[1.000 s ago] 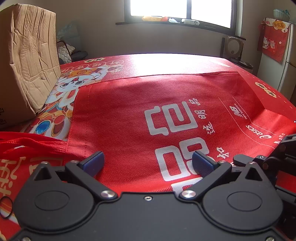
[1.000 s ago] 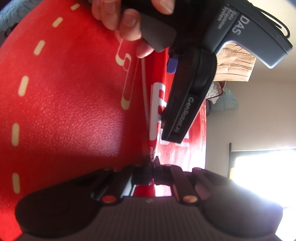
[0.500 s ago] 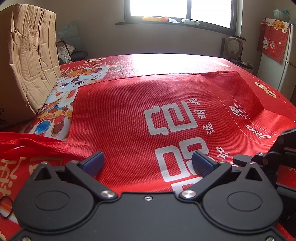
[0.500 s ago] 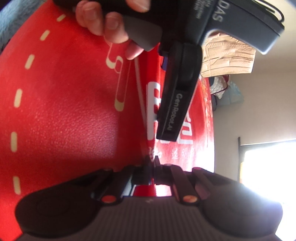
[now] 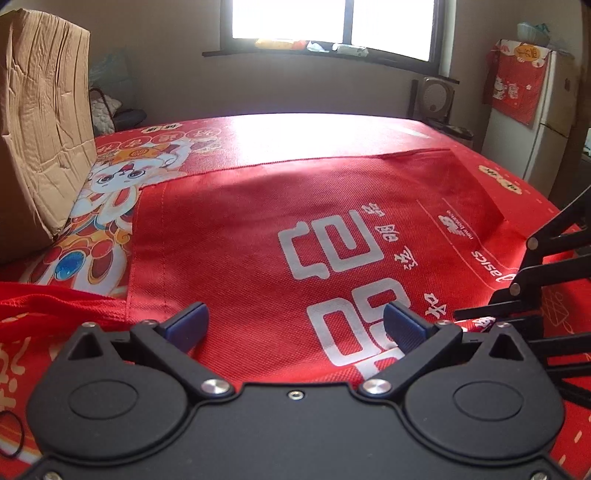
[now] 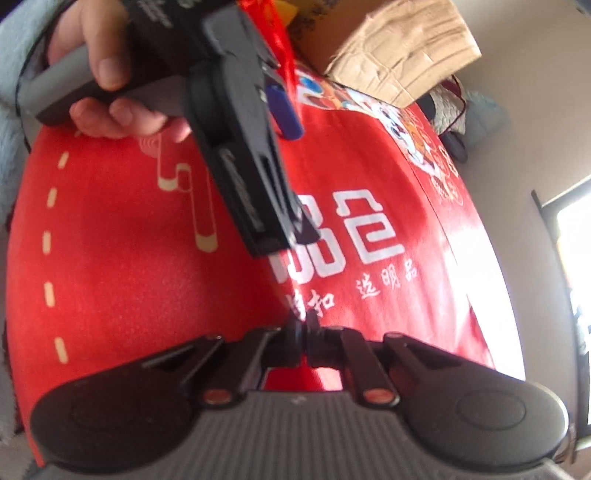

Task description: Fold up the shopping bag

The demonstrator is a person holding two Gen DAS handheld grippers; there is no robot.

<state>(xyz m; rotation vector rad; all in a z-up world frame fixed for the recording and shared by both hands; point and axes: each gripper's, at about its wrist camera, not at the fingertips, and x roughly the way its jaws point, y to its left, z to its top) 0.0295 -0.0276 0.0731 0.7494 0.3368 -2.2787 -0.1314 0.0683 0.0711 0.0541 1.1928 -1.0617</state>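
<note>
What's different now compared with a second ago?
The right tool, shut on the red shopping bag's near edge, has rolled and lifted, so its view swings across the printed side. The left tool stayed open, low over the bag; the cardboard box hasn't moved.

Daylight from the window (image 5: 332, 22) at upper centre blows out and glares on the red worktop (image 5: 314, 129). The right wrist view is motion-blurred, and fisheye bending curves both frames' edges.

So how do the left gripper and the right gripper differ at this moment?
The left gripper has its fingers wide apart, over the shopping bag and holding nothing; the right gripper has its fingers shut on the bag's edge. Both are black and near the bag's printed face.
</note>
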